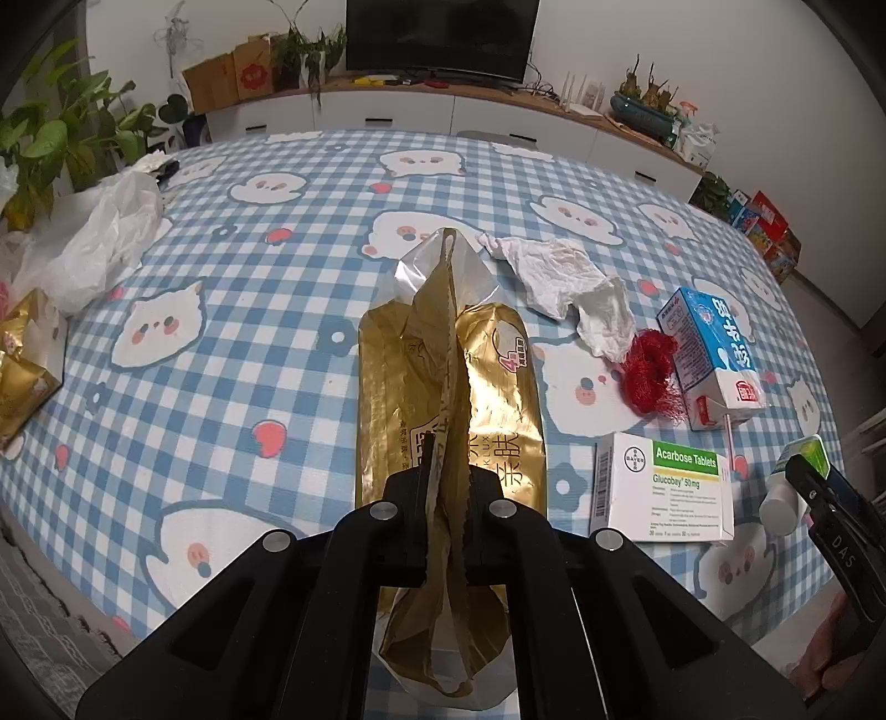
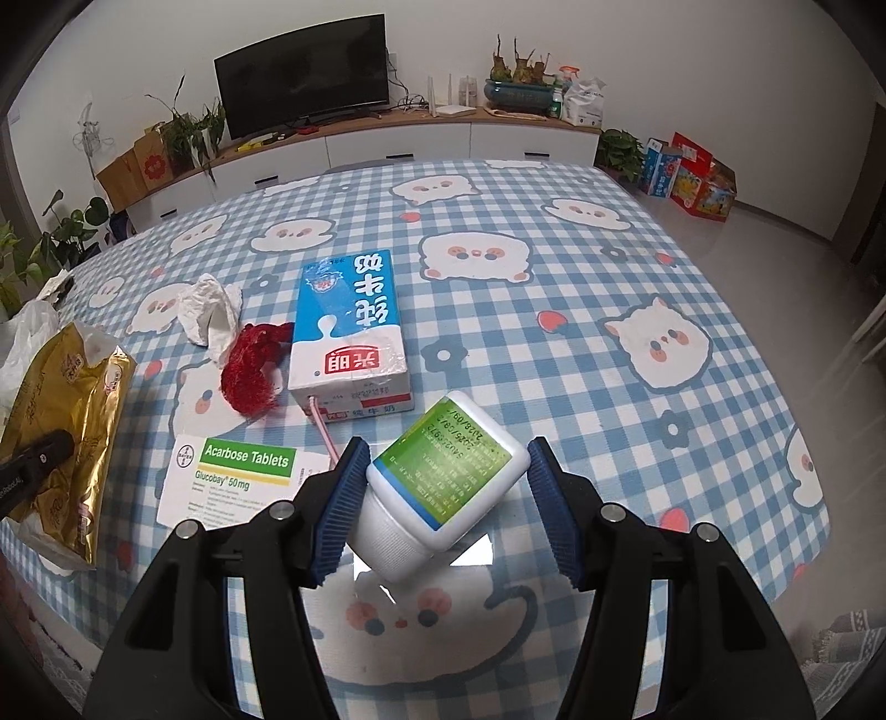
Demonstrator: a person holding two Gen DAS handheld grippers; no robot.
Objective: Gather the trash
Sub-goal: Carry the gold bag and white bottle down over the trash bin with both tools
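Observation:
My left gripper (image 1: 447, 487) is shut on the edge of a gold plastic wrapper bag (image 1: 443, 387), which hangs over the table; the bag also shows in the right wrist view (image 2: 66, 421). My right gripper (image 2: 443, 487) is open around a white bottle with a green label (image 2: 443, 476); its left pad touches the bottle and the right pad stands apart from it. On the checked tablecloth lie a crumpled tissue (image 1: 565, 277), red mesh (image 1: 648, 371), a blue milk carton (image 2: 349, 327) and an Acarbose tablet box (image 1: 659, 487).
A white plastic bag (image 1: 99, 238) and gold packets (image 1: 22, 360) lie at the table's left. Potted plants (image 1: 50, 138) stand beyond the left edge. A TV (image 1: 443, 39) and white cabinet line the far wall. The table edge (image 2: 747, 598) is near on the right.

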